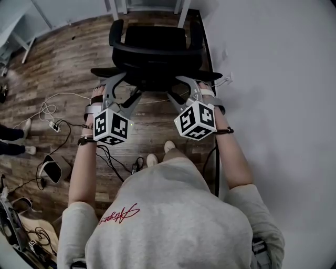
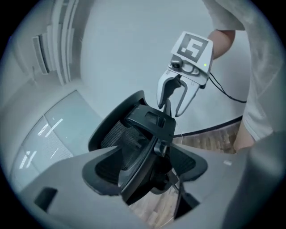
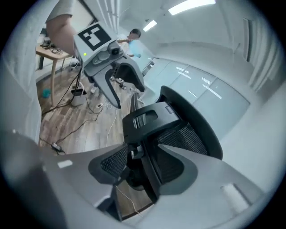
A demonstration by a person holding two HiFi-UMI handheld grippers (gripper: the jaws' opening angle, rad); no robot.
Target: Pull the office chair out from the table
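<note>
The office chair (image 1: pixel 155 44) is sitting by the far desk (image 1: pixel 183 10) while the left gripper (image 1: pixel 131 85) and right gripper (image 1: pixel 174 88) are hovering, jaws apart, at its back.

This looks like an office workroom. Just ahead of the left gripper (image 1: pixel 126 86) and the right gripper (image 1: pixel 178 88) stands a black, mesh-backed office chair (image 1: pixel 152 50) on a wood-plank floor (image 1: pixel 63 68). A plain white wall (image 1: pixel 278 79) runs to the right of the right gripper. Left of the left gripper, loose cables (image 1: pixel 52 111) and a power strip (image 1: pixel 54 126) lie on the floor. White table legs (image 1: pixel 118 8) stand beyond the chair. The right gripper view shows glass partition panels (image 3: pixel 201 94) past the chair, strip lights (image 3: pixel 187 5) overhead, and a small wooden table (image 3: pixel 52 71) behind the left gripper.
</note>
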